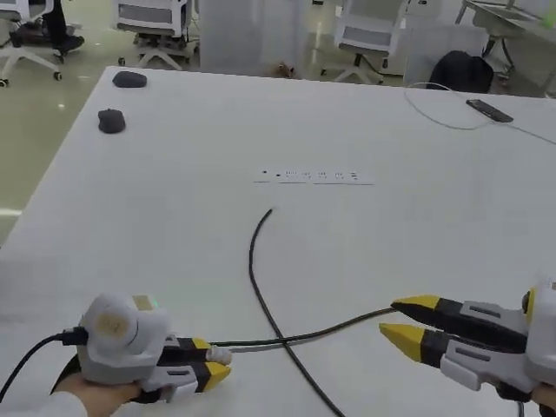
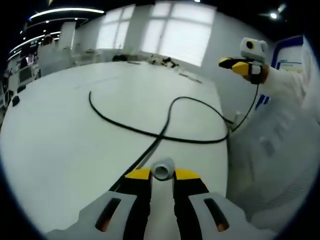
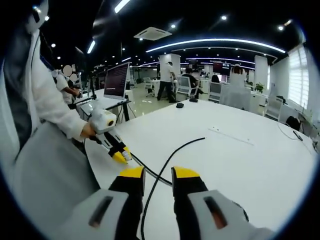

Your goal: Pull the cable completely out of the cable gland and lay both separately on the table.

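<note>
Left claw (image 2: 162, 175) clamped on the cable gland (image 1: 220, 354) by the near edge of the bench (image 1: 174, 174), right claw (image 1: 389, 316) parted with the black cable (image 1: 251, 261) lying loose between its jaws: best, I reckon, to pinch there and draw straight back along the cable, gland held steady.

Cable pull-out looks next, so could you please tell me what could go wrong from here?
The right claw stands open around the cable; a weak grip could let it slip instead of leaving the gland.
The cable crosses itself near the gland, so pulling may tighten that loop.
The left claw holds the gland at its tips only; a hard tug might pop it free.
</note>
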Available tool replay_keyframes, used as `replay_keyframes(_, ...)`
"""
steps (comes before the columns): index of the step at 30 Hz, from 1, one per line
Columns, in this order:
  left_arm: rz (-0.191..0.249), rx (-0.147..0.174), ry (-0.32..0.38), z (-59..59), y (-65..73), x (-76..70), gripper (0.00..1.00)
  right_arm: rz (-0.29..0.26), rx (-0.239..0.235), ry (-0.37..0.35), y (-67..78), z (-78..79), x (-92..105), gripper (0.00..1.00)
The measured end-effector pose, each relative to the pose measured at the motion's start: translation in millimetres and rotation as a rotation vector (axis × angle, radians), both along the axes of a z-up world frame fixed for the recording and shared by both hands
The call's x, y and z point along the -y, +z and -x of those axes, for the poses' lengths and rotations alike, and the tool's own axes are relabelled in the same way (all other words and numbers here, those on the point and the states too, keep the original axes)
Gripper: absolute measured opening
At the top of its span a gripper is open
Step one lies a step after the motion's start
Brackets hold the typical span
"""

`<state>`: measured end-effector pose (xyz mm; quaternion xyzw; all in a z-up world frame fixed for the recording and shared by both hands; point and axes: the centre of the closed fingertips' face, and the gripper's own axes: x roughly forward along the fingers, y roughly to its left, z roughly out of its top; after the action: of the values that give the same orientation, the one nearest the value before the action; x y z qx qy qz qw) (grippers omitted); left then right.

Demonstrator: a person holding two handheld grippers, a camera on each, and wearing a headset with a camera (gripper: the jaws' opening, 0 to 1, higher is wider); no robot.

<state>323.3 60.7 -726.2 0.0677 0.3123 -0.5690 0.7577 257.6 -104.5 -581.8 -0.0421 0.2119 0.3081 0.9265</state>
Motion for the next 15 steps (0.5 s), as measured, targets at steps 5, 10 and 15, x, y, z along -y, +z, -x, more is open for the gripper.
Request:
replay_keyframes(5, -0.035, -0.007, 0.028, -3.9, -11.4, -5.1, 0.16, -0.01, -0.015, -0.03, -6.4, 4.5, 10.0, 0.21)
replay_keyframes(10, -0.067, -0.021, 0.049, -2.5, -20.3, -11.8, 0.17, -0.021, -0.02, -0.041, -11.3, 1.9, 11.4, 0.21)
replay_keyframes(15, -0.085, -0.031, 0.079, -4.6, -24.2, -16.1, 0.17, -0.038, -0.022, -0.046, -15.8, -3.0, 10.6, 0.21)
